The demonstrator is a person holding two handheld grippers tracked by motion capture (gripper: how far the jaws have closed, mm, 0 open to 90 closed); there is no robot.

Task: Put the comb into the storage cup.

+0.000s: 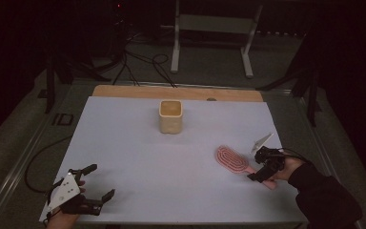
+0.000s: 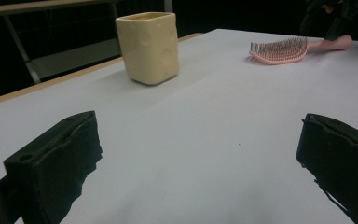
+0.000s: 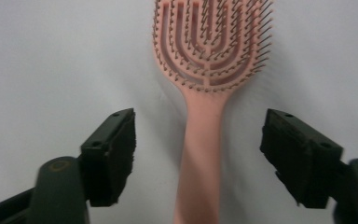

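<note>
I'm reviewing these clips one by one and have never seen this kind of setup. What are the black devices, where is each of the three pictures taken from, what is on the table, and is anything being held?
There is no robot here. A person sits at a table and holds a hand-operated two-jaw gripper in each hand. The high view looks down from above the person's side: the left gripper is at the lower left, the right gripper at the right. The other two pictures come from small cameras riding on the grippers, looking along their black jaws.

On the white table cover stand a cream-yellow cup, upright near the far middle, and a pink hairbrush lying bristles up.

Nothing is held. In the right gripper view the brush handle lies between the open jaws, with gaps on both sides. The left gripper's jaws are open too, with bare table between them.
</note>
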